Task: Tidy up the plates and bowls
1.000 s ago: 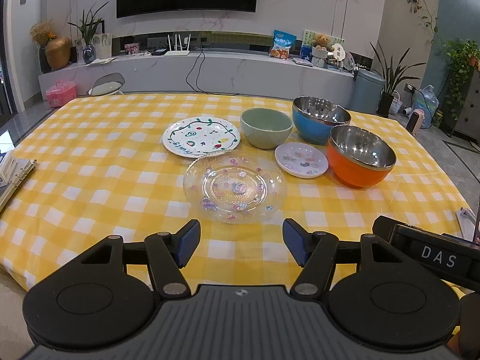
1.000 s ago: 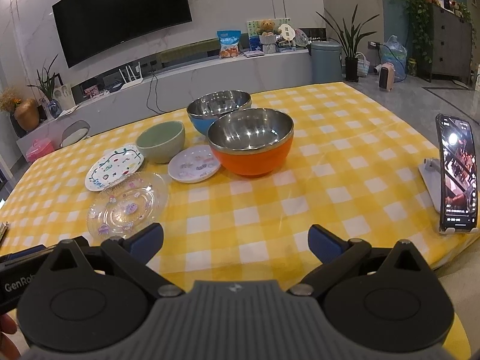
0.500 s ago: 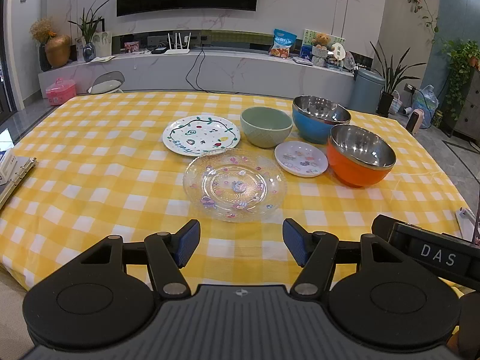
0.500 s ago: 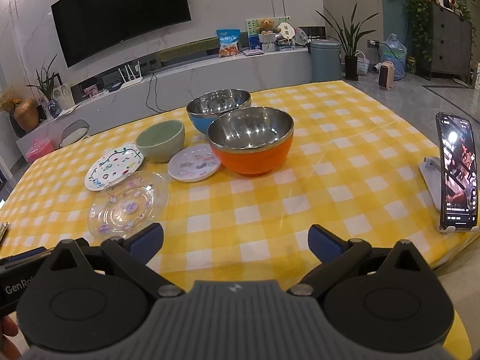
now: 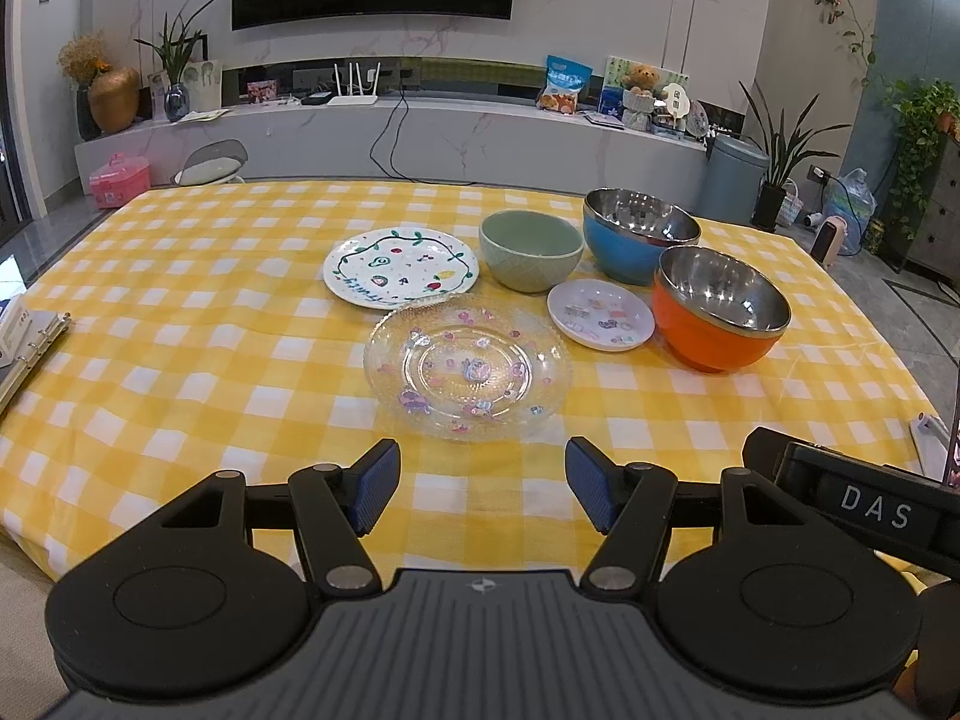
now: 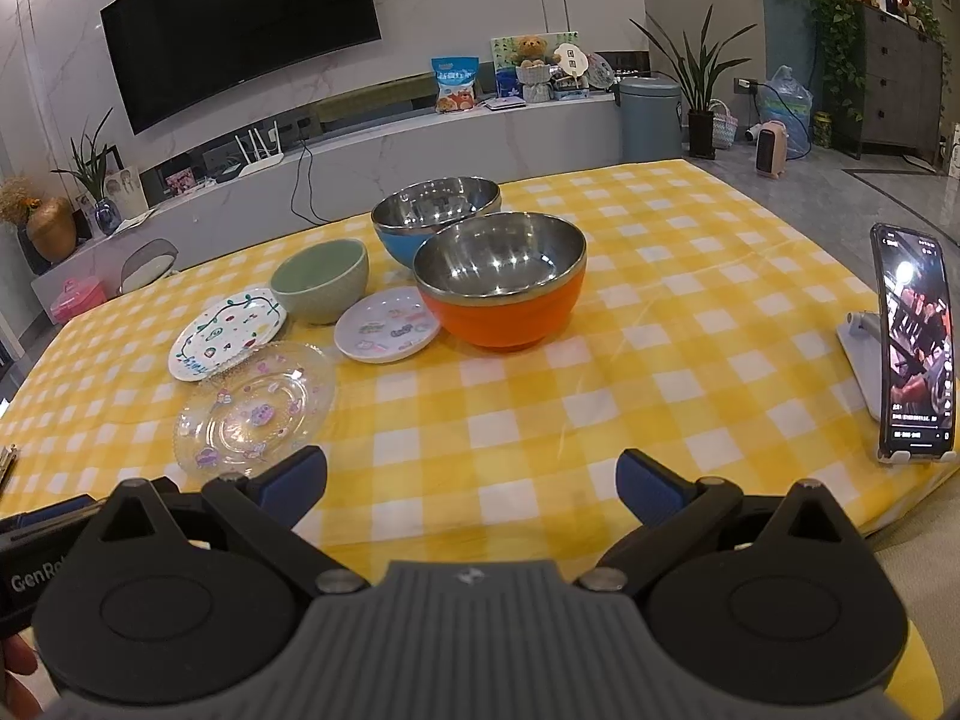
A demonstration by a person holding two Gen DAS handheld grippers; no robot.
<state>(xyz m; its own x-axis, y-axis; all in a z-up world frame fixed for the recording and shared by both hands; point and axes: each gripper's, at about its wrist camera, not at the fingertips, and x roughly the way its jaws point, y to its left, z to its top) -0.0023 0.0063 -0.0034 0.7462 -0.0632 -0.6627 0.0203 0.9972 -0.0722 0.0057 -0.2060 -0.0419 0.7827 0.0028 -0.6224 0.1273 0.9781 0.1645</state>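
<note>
Both grippers, left gripper [image 5: 482, 483] and right gripper [image 6: 471, 483], fingers apart, empty; advise gripping the glass plate [image 5: 467, 366], frame centre, by its near rim.

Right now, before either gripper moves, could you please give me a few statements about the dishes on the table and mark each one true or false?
1. The orange bowl is empty. True.
2. The clear glass plate is stacked on the small pink plate. False: they lie side by side on the yellow checked tablecloth.
3. The left gripper holds the green bowl. False: its jaws are open and empty, short of the glass plate.
4. The blue bowl sits behind the orange bowl in the right wrist view. True.
5. A phone stands on a holder near the table's edge. True.
6. The right gripper is closed. False: it is open, holding nothing.
</note>
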